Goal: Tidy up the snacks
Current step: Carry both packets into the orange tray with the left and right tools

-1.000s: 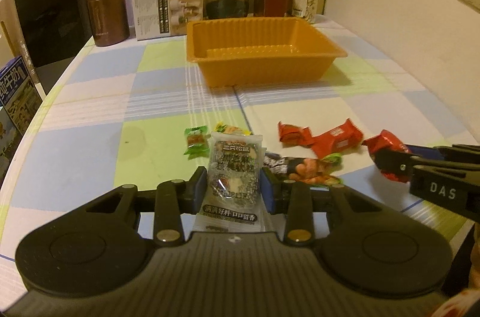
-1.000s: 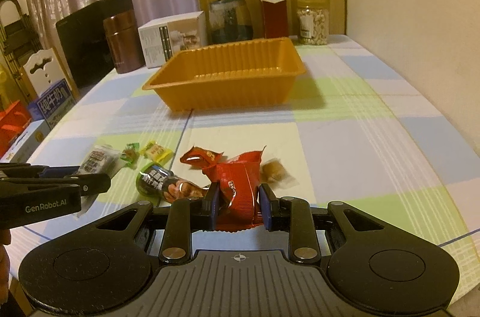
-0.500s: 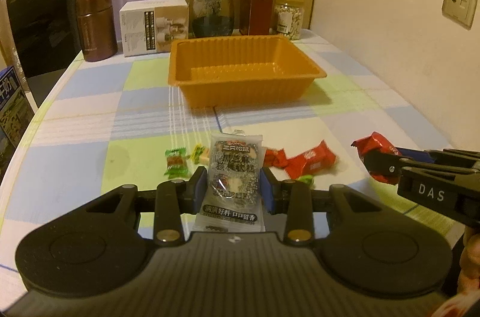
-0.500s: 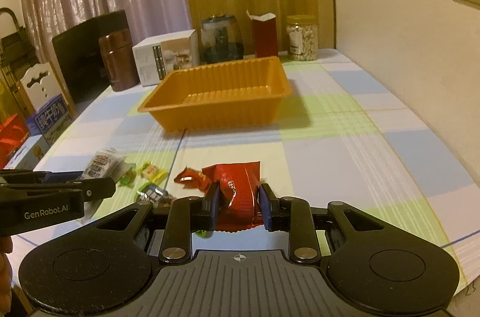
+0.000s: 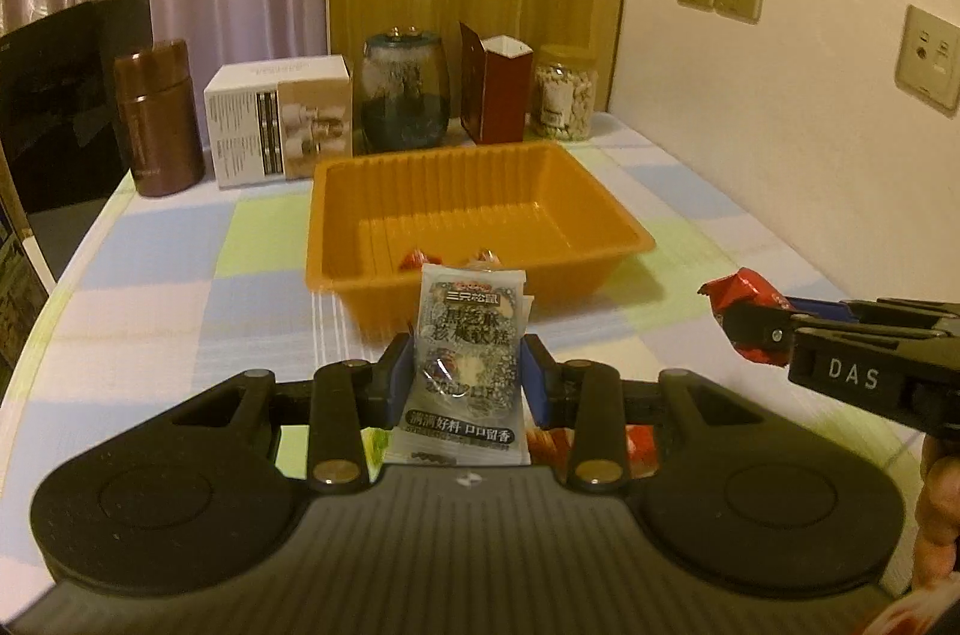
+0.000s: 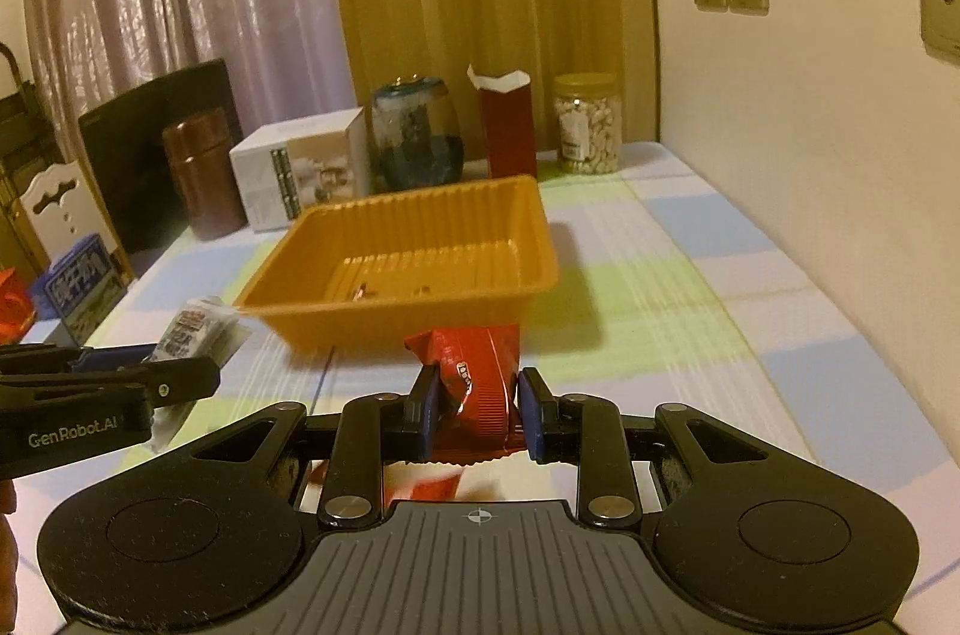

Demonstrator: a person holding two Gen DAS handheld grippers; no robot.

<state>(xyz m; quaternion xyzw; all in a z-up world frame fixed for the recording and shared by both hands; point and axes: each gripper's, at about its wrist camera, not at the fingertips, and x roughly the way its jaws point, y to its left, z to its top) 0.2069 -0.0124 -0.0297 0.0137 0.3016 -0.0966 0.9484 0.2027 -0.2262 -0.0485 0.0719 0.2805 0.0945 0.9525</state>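
My left gripper [image 5: 468, 371] is shut on a clear packet of dark sesame snack [image 5: 465, 335], held above the table just short of the orange tray [image 5: 336, 239]. My right gripper [image 6: 477, 404] is shut on a red snack packet [image 6: 474, 365], also raised in front of the tray [image 6: 540, 227]. Each gripper shows in the other's view: the right one [image 5: 744, 323] with its red packet [image 5: 741, 290], the left one [image 6: 198, 374] with its clear packet [image 6: 192, 329]. Two small wrapped sweets [image 5: 447, 258] lie on the tray floor. More snacks [image 5: 636, 440] lie under my left gripper, mostly hidden.
Along the table's far edge stand a brown flask [image 5: 157, 119], a white box [image 5: 279, 128], a dark glass jar [image 5: 402, 95], an open red carton [image 5: 498, 92] and a jar of nuts [image 5: 565, 92]. A wall runs along the right side. A black chair [image 5: 60, 95] stands at the left.
Both grippers have risen and moved forward toward the orange tray with their packets. The loose snacks on the table have dropped out of sight beneath them.
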